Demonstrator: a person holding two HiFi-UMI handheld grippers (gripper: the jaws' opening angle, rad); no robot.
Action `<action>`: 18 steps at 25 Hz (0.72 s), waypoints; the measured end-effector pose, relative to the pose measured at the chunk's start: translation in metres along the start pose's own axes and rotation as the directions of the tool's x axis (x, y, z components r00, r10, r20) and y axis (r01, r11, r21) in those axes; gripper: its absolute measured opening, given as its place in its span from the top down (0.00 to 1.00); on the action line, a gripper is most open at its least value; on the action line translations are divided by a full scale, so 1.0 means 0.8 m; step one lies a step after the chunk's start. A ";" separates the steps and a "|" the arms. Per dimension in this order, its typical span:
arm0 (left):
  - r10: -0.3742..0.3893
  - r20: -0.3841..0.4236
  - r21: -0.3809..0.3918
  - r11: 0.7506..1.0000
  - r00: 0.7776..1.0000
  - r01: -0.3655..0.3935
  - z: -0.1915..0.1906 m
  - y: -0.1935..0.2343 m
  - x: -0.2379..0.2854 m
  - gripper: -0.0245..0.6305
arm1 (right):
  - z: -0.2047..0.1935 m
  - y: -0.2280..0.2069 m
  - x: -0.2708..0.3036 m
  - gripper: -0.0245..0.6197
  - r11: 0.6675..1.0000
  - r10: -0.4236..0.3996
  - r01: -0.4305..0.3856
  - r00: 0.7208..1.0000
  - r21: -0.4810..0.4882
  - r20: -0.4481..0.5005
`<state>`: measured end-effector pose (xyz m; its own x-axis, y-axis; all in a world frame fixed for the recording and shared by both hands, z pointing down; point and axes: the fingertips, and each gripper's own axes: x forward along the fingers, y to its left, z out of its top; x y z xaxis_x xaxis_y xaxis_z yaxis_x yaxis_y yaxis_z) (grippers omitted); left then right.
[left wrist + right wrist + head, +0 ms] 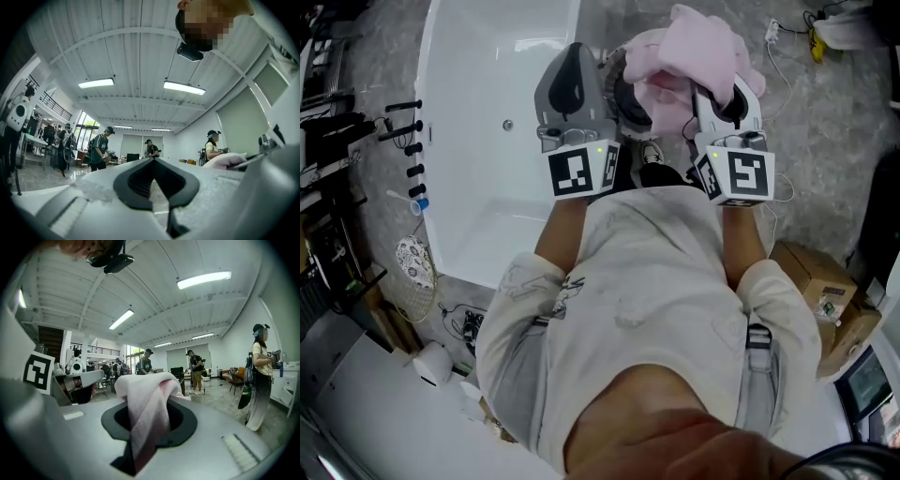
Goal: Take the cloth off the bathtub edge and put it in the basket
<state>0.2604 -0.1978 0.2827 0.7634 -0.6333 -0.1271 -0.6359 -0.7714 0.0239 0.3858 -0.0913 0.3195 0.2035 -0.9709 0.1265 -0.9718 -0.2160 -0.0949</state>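
Observation:
A pink cloth [698, 47] hangs bunched from my right gripper [712, 98], whose jaws are shut on it. In the right gripper view the cloth [145, 413] drapes over and down between the dark pads. Below the cloth, between the two grippers, sits a round dark-rimmed container [626, 101] with more pink fabric over it; I cannot tell if it is the basket. My left gripper [572, 49] is held beside the white bathtub [469, 234], jaws shut with nothing in them; its tips [152, 160] meet in its own view.
Cardboard boxes [814, 274] stand at the lower right. Cables [787, 58] lie on the floor at the upper right. A rack with black handles [403, 131] and a wire holder with a patterned item [414, 262] stand left of the tub. Several people stand across the room.

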 end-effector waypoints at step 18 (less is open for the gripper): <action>-0.178 -0.114 -0.054 0.983 0.977 0.173 -0.113 0.033 0.068 0.96 | -0.150 0.013 0.088 0.84 0.986 -0.128 0.148 0.967 0.076 -0.220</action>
<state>0.2949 -0.2583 0.3661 0.8722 -0.4889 -0.0159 -0.4875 -0.8714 0.0552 0.3757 -0.1498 0.4459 0.2950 -0.8884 0.3517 -0.9190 -0.3646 -0.1499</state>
